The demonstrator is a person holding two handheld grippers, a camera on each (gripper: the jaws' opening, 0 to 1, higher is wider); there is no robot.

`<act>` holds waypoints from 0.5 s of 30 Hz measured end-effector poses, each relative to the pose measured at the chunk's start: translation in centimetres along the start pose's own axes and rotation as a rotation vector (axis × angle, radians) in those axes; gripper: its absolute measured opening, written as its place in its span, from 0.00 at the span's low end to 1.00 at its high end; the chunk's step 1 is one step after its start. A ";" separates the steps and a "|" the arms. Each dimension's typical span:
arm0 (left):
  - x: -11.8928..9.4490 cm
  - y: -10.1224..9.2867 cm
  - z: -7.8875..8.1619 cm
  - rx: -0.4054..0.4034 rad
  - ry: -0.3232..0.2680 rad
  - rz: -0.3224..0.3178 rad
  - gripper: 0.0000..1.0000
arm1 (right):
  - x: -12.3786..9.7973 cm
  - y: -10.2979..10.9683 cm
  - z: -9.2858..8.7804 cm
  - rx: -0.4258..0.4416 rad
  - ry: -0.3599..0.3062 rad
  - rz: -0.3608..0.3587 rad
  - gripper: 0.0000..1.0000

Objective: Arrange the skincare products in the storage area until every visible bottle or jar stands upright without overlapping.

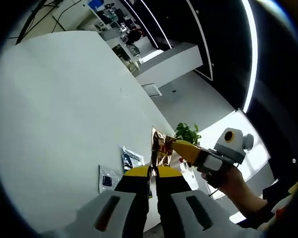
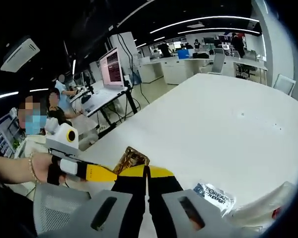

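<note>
Left gripper view, 2 sachets [image 1: 120,168] on table [image 1: 64,124], potted plant [image 1: 187,132]; right gripper view, 1 sachet [image 2: 212,193]; both jaws together.

Wide bare white table [image 1: 59,109] ahead; sachets [image 1: 120,168] and gold packet [image 1: 160,146] crowd its edge.

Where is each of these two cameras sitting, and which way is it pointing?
Left gripper view: rides the left gripper, looking along its shut fingers over the white table at sachets; the right gripper and a hand enter.
Right gripper view: rides the right gripper, facing over the table towards office desks; the left gripper enters.
Shared: both grippers pinch one gold packet.
</note>
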State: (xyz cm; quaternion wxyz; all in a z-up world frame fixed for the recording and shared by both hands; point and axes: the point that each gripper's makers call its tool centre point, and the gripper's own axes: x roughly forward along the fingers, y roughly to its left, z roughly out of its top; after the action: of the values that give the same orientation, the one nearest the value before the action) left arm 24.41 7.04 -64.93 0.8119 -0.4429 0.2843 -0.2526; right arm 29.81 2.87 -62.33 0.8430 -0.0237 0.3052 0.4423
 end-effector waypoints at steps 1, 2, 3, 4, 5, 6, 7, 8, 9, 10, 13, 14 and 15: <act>0.2 0.4 0.2 -0.017 -0.009 0.015 0.00 | 0.1 -0.2 -0.1 0.012 0.003 0.000 0.01; 0.6 0.5 0.3 -0.028 -0.010 0.008 0.00 | 0.3 -0.7 -0.3 0.023 0.008 -0.009 0.01; 0.8 0.7 0.4 -0.035 -0.017 0.017 0.00 | 0.5 -1.0 -0.4 0.023 0.012 -0.016 0.01; 1.2 0.9 0.4 -0.038 -0.012 0.023 0.00 | 0.6 -1.2 -0.5 0.023 0.015 -0.021 0.01; 1.5 1.0 0.3 -0.035 -0.004 0.031 0.00 | 0.4 -0.9 -0.7 0.026 0.018 -0.028 0.01; 1.8 1.3 0.2 -0.025 0.003 0.044 0.00 | 0.5 -1.1 -0.8 0.027 0.022 -0.033 0.01; 2.1 1.5 0.0 -0.023 0.012 0.050 0.00 | 0.7 -1.2 -1.1 0.022 0.030 -0.041 0.01; 2.2 1.6 -0.1 -0.026 0.020 0.054 0.00 | 0.9 -1.4 -1.3 0.021 0.034 -0.046 0.01; 2.4 1.8 -0.1 -0.030 0.020 0.059 0.00 | 1.3 -1.8 -1.5 0.015 0.037 -0.053 0.01; 2.5 1.9 0.0 -0.031 0.022 0.061 0.00 | 1.2 -2.0 -1.6 0.007 0.044 -0.063 0.01; 2.9 2.3 -0.1 -0.036 0.029 0.082 0.00 | 1.7 -2.6 -2.3 0.008 0.051 -0.077 0.01; 3.1 2.5 -0.1 -0.032 0.034 0.092 0.00 | 1.8 -2.7 -2.4 0.008 0.053 -0.079 0.01; 3.3 2.7 -0.1 -0.026 0.036 0.104 0.00 | 2.2 -3.3 -2.6 0.006 0.058 -0.086 0.01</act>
State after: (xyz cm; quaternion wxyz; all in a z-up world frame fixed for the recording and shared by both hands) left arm 27.13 6.16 -68.11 0.8129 -0.4333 0.3247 -0.2145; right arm 31.98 1.68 -66.37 0.8521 -0.0472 0.3298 0.4038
